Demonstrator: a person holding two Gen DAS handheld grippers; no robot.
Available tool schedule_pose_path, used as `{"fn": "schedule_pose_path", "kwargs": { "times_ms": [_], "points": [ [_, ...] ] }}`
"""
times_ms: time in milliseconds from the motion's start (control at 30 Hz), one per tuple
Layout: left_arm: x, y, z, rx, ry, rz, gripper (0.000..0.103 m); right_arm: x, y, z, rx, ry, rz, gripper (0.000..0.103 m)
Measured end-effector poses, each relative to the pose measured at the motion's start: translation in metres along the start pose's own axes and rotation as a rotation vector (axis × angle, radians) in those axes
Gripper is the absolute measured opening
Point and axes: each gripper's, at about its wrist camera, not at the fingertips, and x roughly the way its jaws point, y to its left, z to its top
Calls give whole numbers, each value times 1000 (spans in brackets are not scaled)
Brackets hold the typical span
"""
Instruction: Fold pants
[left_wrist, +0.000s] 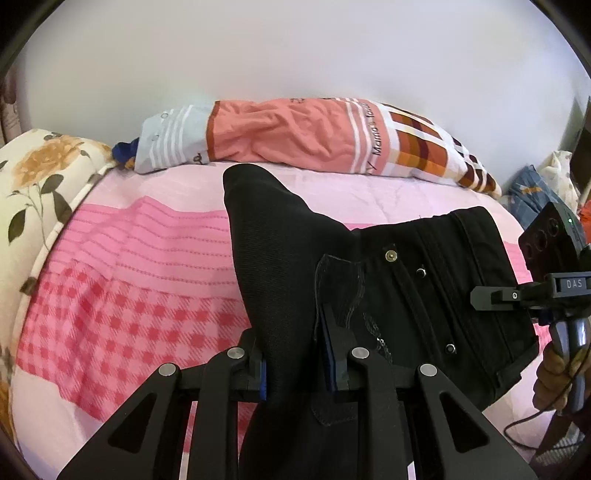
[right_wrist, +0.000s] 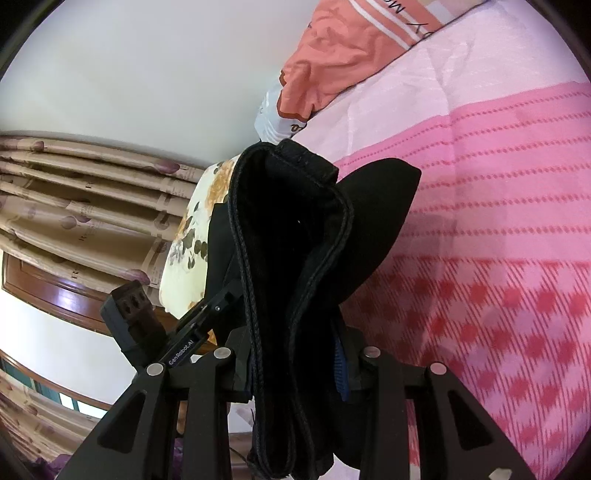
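Black pants (left_wrist: 406, 295) hang above a pink bed (left_wrist: 147, 277), bunched between both grippers. My left gripper (left_wrist: 295, 354) is shut on a fold of the pants near the fly; studs and the waistband show to the right. My right gripper shows at the right edge of the left wrist view (left_wrist: 491, 297), beside the waistband. In the right wrist view my right gripper (right_wrist: 295, 365) is shut on the doubled waistband of the pants (right_wrist: 295, 229), which rises between its fingers. The left gripper (right_wrist: 207, 321) shows behind the cloth there.
A striped orange and white bolster (left_wrist: 314, 140) lies along the far side of the bed by a white wall. A floral pillow (left_wrist: 40, 177) sits at the left. Curtains (right_wrist: 74, 192) and a wooden frame hang beyond the bed. Clothes pile at the right (left_wrist: 535, 192).
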Motion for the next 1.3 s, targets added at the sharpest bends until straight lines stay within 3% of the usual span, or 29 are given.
{"fn": "schedule_pose_path", "kwargs": {
  "times_ms": [600, 1300],
  "points": [
    [31, 47, 37, -16, -15, 60, 23, 53, 1, 47, 5, 10, 17, 31],
    [62, 80, 52, -34, -5, 94, 23, 81, -5, 69, 24, 11, 27, 31]
  ]
}}
